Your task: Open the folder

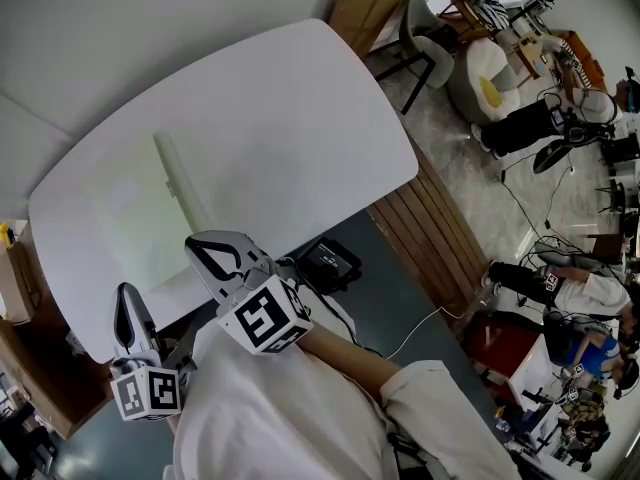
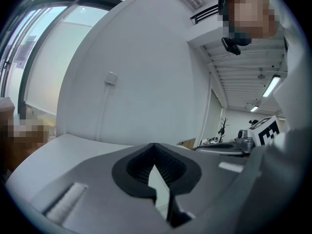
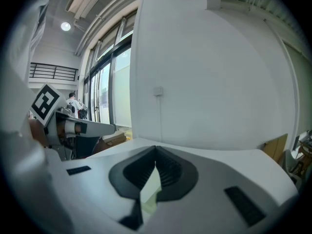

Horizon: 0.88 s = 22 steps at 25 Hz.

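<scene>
Two pressed-together tools, left tool (image 1: pixel 127 306) and right tool (image 1: pixel 213 255), near seemingly one folder (image 1: pixel 145 200).

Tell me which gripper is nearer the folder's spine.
Right. The right gripper points at the spine's near end; the left gripper hangs farther off, by the table's near edge.

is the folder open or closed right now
Closed, it seems: the folder lies flat on the table as one panel, its spine strip along one edge, no cover lifted.

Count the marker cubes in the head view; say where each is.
2. The left cube sits on the left gripper at lower left; the right cube on the right gripper, nearer centre.
</scene>
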### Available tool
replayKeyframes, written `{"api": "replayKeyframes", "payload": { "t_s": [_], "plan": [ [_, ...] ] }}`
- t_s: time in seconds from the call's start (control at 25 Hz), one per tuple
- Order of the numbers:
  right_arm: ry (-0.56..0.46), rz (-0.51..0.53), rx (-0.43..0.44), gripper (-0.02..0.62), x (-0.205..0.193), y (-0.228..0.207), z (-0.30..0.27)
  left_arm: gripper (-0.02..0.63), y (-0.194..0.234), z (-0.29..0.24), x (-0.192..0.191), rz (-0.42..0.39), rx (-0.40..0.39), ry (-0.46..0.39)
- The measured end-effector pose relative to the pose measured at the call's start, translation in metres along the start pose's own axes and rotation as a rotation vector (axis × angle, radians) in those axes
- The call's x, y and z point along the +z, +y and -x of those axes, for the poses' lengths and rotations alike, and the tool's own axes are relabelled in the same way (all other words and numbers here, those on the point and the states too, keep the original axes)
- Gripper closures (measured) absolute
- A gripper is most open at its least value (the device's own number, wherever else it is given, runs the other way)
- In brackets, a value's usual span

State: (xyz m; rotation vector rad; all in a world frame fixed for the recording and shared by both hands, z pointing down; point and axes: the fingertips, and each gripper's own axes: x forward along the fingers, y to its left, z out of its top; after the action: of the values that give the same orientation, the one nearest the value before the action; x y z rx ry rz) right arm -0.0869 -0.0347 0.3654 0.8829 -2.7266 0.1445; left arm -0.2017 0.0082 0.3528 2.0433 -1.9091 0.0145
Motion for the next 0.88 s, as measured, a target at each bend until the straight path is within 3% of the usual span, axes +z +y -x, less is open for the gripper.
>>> {"api": "replayKeyframes", "payload": {
  "t_s": [0.88],
  "plan": [
    [-0.007, -0.004, -0.009, 0.588, 0.0021, -0.0037, -0.0010, 0.597, -0.0011, -0.0033, 0.0084, -0.007, -0.007, -0.017]
  ]
}}
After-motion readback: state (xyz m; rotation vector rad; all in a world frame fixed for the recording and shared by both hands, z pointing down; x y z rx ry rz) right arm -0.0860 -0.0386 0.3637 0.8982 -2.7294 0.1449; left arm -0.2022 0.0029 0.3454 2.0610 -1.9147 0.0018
